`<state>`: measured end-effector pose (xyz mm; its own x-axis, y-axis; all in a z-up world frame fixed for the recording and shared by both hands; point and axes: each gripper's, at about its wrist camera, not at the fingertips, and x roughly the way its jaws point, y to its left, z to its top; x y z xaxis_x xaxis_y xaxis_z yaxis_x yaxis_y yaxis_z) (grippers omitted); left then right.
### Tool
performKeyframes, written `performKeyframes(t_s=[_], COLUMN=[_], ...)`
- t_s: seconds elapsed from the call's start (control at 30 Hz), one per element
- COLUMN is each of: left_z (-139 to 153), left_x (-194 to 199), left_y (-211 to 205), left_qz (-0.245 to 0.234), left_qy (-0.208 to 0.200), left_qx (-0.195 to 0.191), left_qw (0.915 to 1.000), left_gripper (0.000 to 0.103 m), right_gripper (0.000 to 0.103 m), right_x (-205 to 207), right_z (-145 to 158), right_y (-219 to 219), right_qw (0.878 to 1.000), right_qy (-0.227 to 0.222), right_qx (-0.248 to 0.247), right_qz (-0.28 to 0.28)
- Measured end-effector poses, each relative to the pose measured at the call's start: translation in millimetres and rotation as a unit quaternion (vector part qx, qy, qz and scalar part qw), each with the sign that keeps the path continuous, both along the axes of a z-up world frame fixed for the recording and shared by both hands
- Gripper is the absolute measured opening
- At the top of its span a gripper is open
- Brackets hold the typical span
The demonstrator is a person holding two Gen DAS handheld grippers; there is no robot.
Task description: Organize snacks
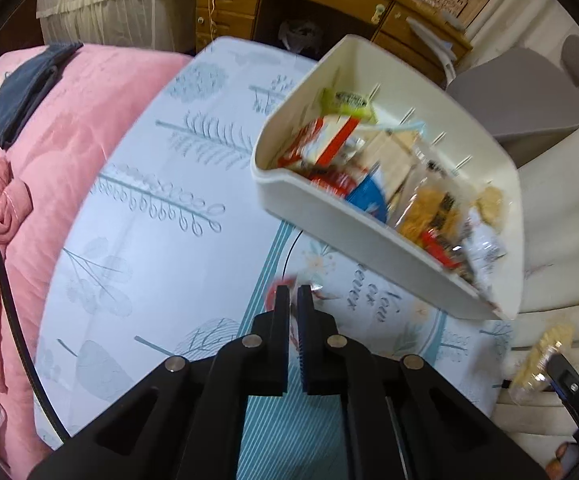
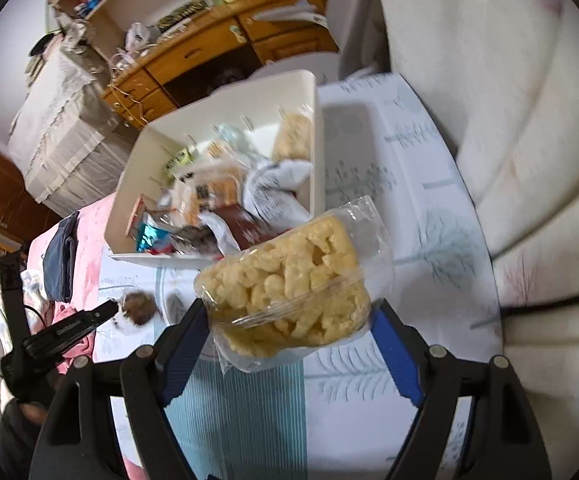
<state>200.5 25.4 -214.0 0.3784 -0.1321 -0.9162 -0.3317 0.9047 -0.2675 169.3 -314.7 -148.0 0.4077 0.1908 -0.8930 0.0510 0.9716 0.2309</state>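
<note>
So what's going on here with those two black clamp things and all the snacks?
A person is sorting snacks with a handheld gripper in each hand. The right gripper is closed on a clear plastic pack of pale yellow puffed snack. The left gripper is shut on a small red and white wrapper. Both hang over the patterned tablecloth, near the cream plastic bin already holding many packets.

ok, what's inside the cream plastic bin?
Cream plastic bin: mixed wrapped snacks, including a green packet, red-white pack and pale puffed-rice bar. Lower layers and the bin floor are covered.

white bin [image 1: 329, 216] on patterned bedsheet [image 1: 149, 240]
</note>
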Motion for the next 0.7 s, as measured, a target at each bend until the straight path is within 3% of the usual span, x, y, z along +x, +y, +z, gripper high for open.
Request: performKeyframes(t_s=[0.4, 0.53, 0.7], left_z=[78, 82, 65], left_x=[17, 28, 33], left_y=[8, 5, 1], left_qz=[-0.018, -0.031, -0.047], left_qy=[-0.064, -0.068, -0.051], left_qx=[0.001, 0.008, 0.014], left_qw=[0.9978, 0.9971, 0.9975], left_gripper=[0.001, 0.002, 0.002], right_gripper=[0.081, 0.081, 0.082], right_x=[30, 43, 54], right_z=[15, 11, 6], right_y=[17, 26, 35], right_qw=[0.991, 0.985, 0.978], right_qy=[-0.119, -0.151, -0.185], right_qx=[0.001, 0.0, -0.001], right_qz=[0.055, 0.079, 0.098])
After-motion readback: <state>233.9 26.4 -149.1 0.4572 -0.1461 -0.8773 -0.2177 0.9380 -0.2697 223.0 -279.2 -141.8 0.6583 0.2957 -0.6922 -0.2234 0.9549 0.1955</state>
